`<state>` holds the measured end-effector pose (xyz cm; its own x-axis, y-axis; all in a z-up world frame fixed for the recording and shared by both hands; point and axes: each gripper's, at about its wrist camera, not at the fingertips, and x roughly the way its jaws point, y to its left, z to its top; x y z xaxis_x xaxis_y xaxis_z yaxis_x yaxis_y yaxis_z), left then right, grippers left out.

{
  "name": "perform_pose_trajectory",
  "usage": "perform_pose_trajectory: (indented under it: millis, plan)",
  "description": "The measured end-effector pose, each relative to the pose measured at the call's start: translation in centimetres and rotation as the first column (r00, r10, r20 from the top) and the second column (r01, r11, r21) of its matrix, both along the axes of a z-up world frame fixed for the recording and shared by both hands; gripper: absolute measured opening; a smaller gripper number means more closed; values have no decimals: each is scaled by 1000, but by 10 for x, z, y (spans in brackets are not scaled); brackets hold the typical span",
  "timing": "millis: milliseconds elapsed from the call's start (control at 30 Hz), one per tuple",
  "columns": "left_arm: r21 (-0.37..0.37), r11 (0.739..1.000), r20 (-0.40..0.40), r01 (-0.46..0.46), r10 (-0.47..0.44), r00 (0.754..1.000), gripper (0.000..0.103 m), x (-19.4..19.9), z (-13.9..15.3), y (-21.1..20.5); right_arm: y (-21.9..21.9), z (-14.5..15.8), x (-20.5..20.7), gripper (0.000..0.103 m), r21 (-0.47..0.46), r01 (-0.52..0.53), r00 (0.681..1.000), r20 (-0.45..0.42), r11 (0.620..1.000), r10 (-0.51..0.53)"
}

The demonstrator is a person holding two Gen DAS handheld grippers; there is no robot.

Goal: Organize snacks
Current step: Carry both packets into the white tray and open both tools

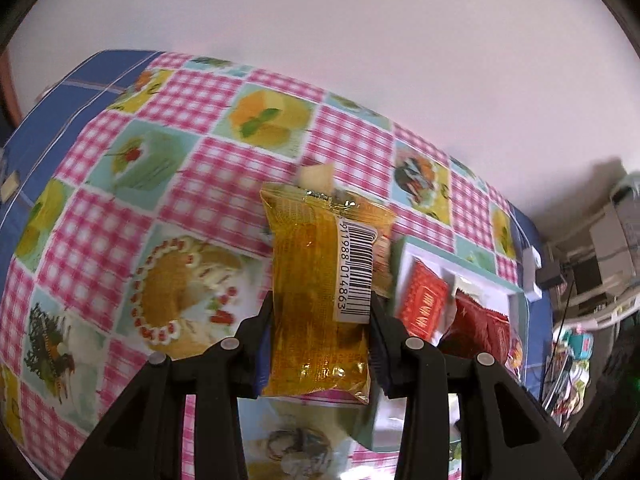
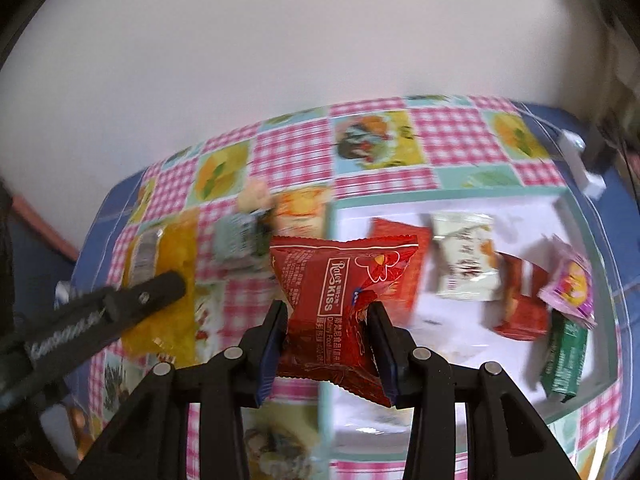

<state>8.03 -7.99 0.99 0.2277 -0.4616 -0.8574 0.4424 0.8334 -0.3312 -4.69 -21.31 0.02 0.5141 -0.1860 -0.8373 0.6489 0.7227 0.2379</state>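
My left gripper (image 1: pixel 320 312) is clamped tight, both fingers (image 1: pixel 256 332) pressed flat against the sides of what I hold, pointing forward and slightly down. My right gripper (image 2: pixel 327 320) is likewise squeezed closed on its load, and from its camera my left gripper's black finger reaches in from the left edge.
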Motion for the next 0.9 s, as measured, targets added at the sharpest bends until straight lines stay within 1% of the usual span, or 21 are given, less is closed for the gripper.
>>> perform_pose_trajectory:
  millis: [133, 233, 300, 433, 600, 767, 833, 900]
  plan:
    - [2, 998, 33, 69, -69, 997, 42, -15, 3, -29, -30, -5, -23, 44, 15, 97, 995, -6, 995, -97]
    - [13, 991, 51, 135, -136, 989, 42, -28, 2, -54, -50, -8, -39, 44, 12, 156, 988, -19, 988, -156]
    - [26, 983, 60, 181, -182, 981, 42, -38, -2, -72, -64, -11, -51, 44, 20, 200, 979, -30, 980, -200]
    - [53, 971, 73, 235, -239, 968, 42, -48, -14, -97, -81, -16, -70, 44, 53, 253, 967, -38, 966, -251]
    - [67, 960, 71, 273, -278, 958, 42, -54, -25, -117, -88, -22, -76, 44, 73, 265, 964, -48, 961, -262]
    - [81, 957, 74, 280, -286, 955, 42, -54, -28, -125, -88, -24, -74, 44, 82, 261, 965, -62, 962, -256]
    - [69, 958, 67, 278, -282, 957, 42, -53, -28, -125, -88, -25, -73, 44, 86, 260, 965, -66, 962, -255]
    - [46, 957, 43, 288, -290, 956, 46, -52, -28, -126, -88, -25, -73, 44, 88, 256, 966, -70, 963, -250]
